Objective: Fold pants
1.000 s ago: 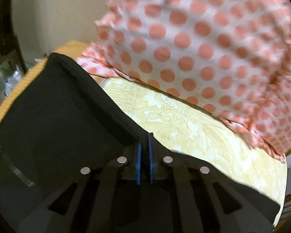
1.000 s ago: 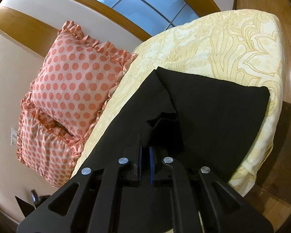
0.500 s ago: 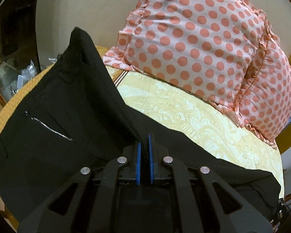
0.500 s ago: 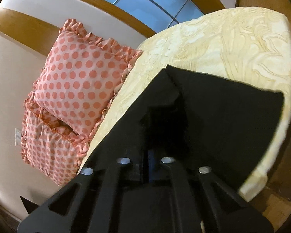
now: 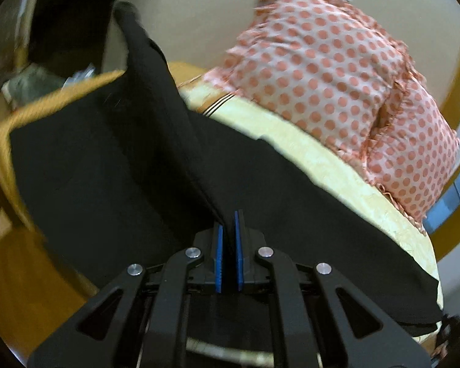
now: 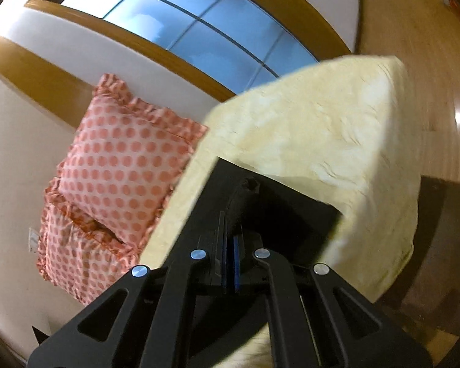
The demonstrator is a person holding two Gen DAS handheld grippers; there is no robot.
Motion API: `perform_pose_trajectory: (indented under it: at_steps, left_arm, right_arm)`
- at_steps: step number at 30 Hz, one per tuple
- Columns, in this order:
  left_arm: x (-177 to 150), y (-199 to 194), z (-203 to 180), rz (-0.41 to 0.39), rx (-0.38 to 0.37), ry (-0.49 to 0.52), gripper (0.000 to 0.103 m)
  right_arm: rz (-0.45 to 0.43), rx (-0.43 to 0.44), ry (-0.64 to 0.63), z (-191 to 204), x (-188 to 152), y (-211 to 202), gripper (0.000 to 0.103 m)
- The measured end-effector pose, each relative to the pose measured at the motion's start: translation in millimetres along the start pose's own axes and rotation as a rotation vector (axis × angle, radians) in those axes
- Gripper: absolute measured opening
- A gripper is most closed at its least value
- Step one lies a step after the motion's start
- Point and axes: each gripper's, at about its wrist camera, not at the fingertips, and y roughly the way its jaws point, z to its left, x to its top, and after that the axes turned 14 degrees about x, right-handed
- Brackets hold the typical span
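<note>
On the bed with the pale yellow patterned cover point(image 5: 337, 165) lie the black fabric pants point(image 5: 92, 165), spread across most of the near side. At the left in the left wrist view an orange-brown edge of bedding point(image 5: 3, 128) borders the dark cloth, and a ridge of the pants rises from the left hand-held gripper point(image 5: 228, 224) up toward the top left — its blue-padded jaws are pressed together on that fold. Further right, two frilled pillows with salmon dots on pale pink point(image 5: 337, 70) lean against the cream wall.

From the right wrist view, the same dotted pillows point(image 6: 125, 168) sit at the left below a wood-framed window point(image 6: 184, 27). The right hand-held gripper point(image 6: 230, 236) is clamped narrowly on a bunched bit of the pants point(image 6: 279, 211), which lie over the bed cover point(image 6: 337, 141) near its corner. Right of that runs a glossy wooden floor point(image 6: 429, 70) — blurred.
</note>
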Motion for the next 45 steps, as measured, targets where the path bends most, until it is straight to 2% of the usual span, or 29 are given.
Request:
perform_pose_trajectory:
  at_steps: [4,8,9,11,12,13,14,18,26,28,29,30,31,33,35,37,41,45]
  left_arm:
    - [-28,0,16,0.006,0.02,-0.036,0.006]
    - [-34,-4,15,-0.013,0.035,-0.019,0.009]
    - [-32,-4,18,-0.009,0.029,-0.03,0.014]
    - [-26,-8,28,-0.011,0.021,-0.073,0.034]
    - [-22,-11,35,-0.022,0.038,-0.098,0.053]
    - [-16,-14,44,-0.039,0.047,-0.13,0.059]
    - [-11,-14,53,-0.039,0.044,-0.161,0.059]
    - [8,4,87,0.052,-0.012,-0.285,0.059]
    - [35,27,127,0.112,-0.061,-0.417,0.057]
    - [44,36,131,0.13,-0.063,-0.437,0.052]
    - [47,38,133,0.132,-0.065,-0.444,0.049]
    - [52,40,134,0.126,-0.049,-0.44,0.036]
    - [55,41,135,0.123,-0.031,-0.429,0.014]
    - [60,37,137,0.114,-0.024,-0.404,0.007]
    - [60,20,138,0.065,-0.03,-0.379,0.006]
    - [56,4,140,0.032,-0.01,-0.345,0.006]
    - [33,5,155,0.072,0.044,-0.342,0.006]
    - [22,9,164,0.074,0.04,-0.36,0.007]
  right_arm:
    - [0.009,-0.019,0.029,-13,-4,1,0.003]
    - [0.006,-0.02,0.02,-12,-4,0,0.003]
    - [0.007,-0.02,0.022,-12,-4,0,0.003]
    - [0.008,-0.021,0.023,-12,-4,1,0.003]
    - [0.008,-0.021,0.025,-12,-4,0,0.003]
    - [0.008,-0.023,0.026,-12,-5,0,0.003]
    - [0.009,-0.025,0.027,-12,-5,0,0.003]
    - [0.008,-0.029,0.031,-11,-7,1,0.003]
    - [0.007,-0.029,0.029,-12,-7,2,0.003]
    - [0.006,-0.028,0.03,-12,-7,2,0.003]
    - [0.006,-0.028,0.029,-12,-7,2,0.003]
    - [0.007,-0.025,0.027,-11,-7,2,0.003]
    - [0.007,-0.018,0.026,-10,-6,2,0.003]
    - [0.0,0.01,0.027,-6,-3,1,0.003]
    - [-0.015,0.044,-0.003,4,0,-4,0.003]
    - [-0.018,0.033,-0.043,12,0,-7,0.003]
    - [0.004,-0.015,-0.007,-5,-5,-5,0.003]
    - [0.008,-0.024,0.014,-16,-10,-6,0.003]
